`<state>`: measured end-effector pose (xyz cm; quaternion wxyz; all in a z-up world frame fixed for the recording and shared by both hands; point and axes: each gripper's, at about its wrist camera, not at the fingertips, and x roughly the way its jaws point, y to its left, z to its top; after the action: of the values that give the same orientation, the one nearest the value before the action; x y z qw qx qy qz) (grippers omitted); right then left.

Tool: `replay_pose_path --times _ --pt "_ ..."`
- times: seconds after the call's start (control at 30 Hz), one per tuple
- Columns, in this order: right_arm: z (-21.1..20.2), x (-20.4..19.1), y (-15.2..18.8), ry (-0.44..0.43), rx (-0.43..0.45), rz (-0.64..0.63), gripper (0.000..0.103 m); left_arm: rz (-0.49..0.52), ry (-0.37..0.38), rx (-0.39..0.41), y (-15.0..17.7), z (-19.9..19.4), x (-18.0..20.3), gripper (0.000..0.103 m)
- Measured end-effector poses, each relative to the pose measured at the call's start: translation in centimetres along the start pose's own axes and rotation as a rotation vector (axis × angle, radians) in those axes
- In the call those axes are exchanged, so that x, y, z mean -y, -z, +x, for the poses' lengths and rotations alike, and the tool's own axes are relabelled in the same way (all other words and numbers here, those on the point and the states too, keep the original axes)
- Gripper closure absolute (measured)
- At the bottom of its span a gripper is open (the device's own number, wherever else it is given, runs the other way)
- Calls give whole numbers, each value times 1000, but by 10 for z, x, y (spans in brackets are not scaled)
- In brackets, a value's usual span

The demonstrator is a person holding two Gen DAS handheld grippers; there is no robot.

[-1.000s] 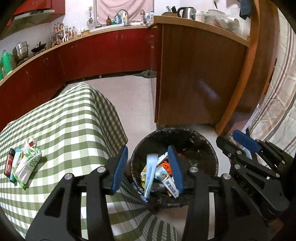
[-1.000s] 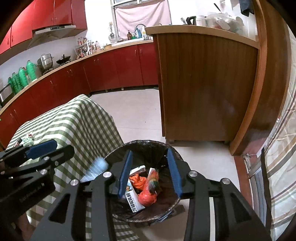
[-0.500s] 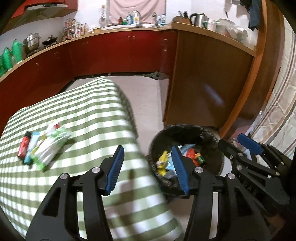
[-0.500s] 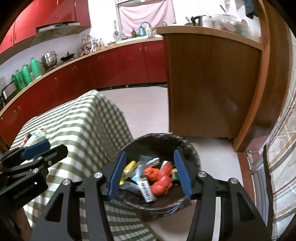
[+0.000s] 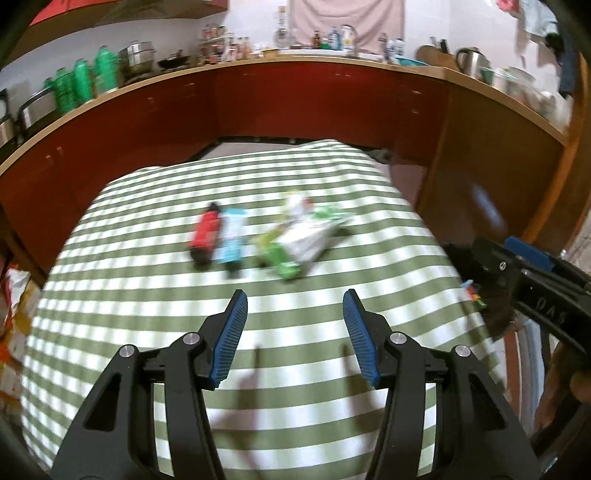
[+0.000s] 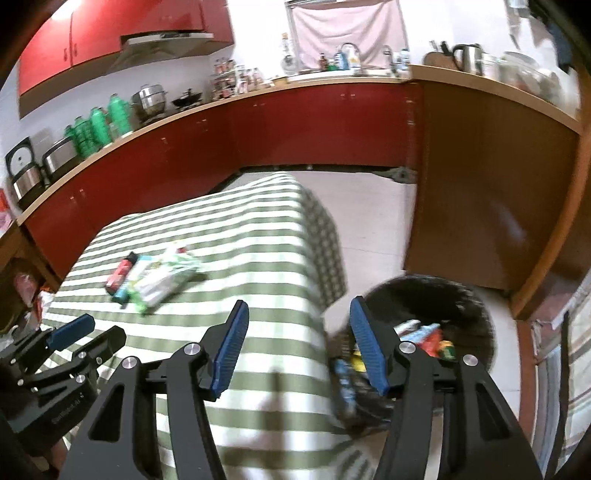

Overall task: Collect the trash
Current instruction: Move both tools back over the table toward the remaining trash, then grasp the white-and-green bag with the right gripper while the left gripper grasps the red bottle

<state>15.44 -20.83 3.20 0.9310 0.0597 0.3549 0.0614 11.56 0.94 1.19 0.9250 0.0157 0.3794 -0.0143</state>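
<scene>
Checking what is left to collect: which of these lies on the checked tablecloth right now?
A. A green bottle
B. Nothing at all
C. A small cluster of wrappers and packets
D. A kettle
C: the wrappers and packets lie together on the checked tablecloth, ahead of the open, empty left tool.

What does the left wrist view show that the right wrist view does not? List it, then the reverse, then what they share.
Only the left wrist view: the left gripper head-on, open, aimed at the wrappers.

Only the right wrist view: the round black trash bin on the floor, already holding colourful trash, and the red wall cabinets.

Both: the green-and-white checked tablecloth, the red packet, the light blue packet, the green-and-white wrapper pile, and the open right gripper.
</scene>
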Motion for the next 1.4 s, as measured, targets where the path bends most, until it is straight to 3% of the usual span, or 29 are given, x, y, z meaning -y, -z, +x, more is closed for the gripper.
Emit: replay_pose_path --times 0.37,0.63,1.03,1.4 --pt "37 -92 -13 -64 -46 -28 42 -85 -91 0 14 -11 -94 50" --pt "69 -127 -23 -15 -89 -30 37 -144 -118 -11 21 -9 -141 50" --pt "79 -110 -14 75 -151 -63 37 -155 -97 -14 24 -3 -151 50" --pt "84 -107 -26 52 -147 -141 38 -140 -74 -7 9 6 -133 50"
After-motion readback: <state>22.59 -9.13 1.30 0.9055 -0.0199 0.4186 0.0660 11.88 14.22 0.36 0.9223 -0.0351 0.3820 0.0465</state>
